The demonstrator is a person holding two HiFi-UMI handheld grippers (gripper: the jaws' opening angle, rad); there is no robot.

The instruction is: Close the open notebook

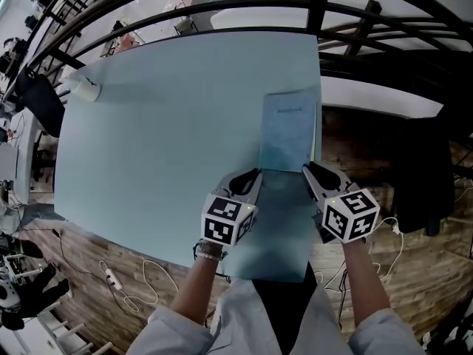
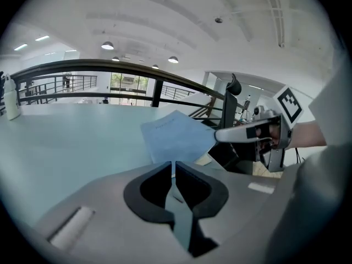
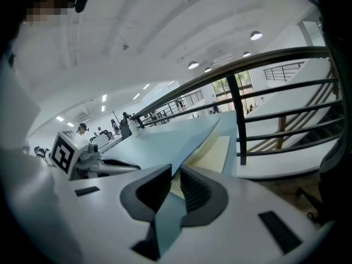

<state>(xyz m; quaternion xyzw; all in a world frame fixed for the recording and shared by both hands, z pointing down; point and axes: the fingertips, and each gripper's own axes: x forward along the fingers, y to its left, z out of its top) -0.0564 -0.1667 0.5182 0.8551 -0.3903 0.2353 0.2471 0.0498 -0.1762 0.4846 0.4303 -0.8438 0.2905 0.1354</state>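
Note:
The notebook has a light blue printed cover and lies at the right side of the pale blue table. A strip of cream pages shows along its right edge. Both grippers are at its near edge. My left gripper is shut on the thin blue cover, which runs between its jaws. My right gripper pinches the same cover at the right corner, with cream pages showing below it. Between the grippers, a darker blue part reaches toward me past the table's front edge.
A white bottle lies at the table's far left corner. Black railings curve round the far and right sides. A dark chair stands right of the table, and cables lie on the wooden floor.

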